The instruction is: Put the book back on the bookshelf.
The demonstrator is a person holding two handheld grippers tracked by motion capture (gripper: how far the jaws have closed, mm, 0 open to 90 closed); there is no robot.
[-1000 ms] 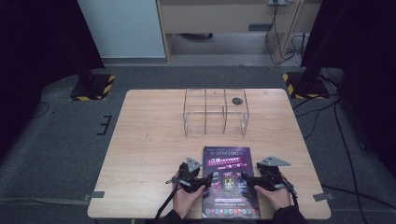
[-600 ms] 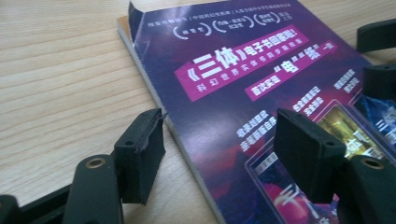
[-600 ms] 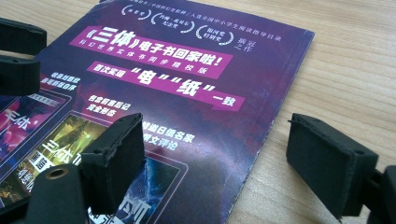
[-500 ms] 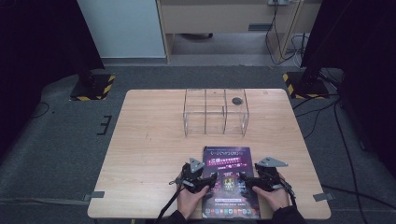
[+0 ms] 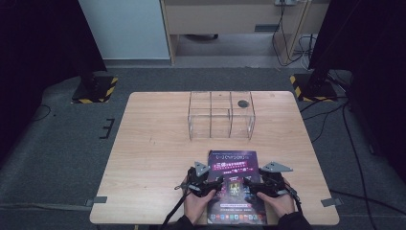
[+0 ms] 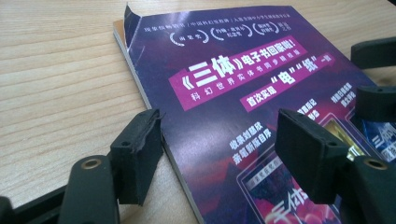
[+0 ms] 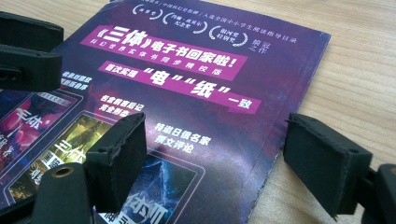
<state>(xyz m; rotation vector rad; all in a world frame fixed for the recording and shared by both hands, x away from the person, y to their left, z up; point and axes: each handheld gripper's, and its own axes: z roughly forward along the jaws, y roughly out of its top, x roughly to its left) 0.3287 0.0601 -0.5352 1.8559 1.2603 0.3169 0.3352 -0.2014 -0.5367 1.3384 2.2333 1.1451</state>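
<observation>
Straddling the magazine at the tabletop's near edge; both grippers, left and right, released, apparently to pinch its 2 sides.

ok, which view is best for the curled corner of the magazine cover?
The left gripper view: the curled corner of the purple magazine stands up sharply from the pages at the far left edge. The right gripper view shows the cover's opposite side, with a frayed edge. In the high view the whole magazine shows, too small to judge the curl.
</observation>
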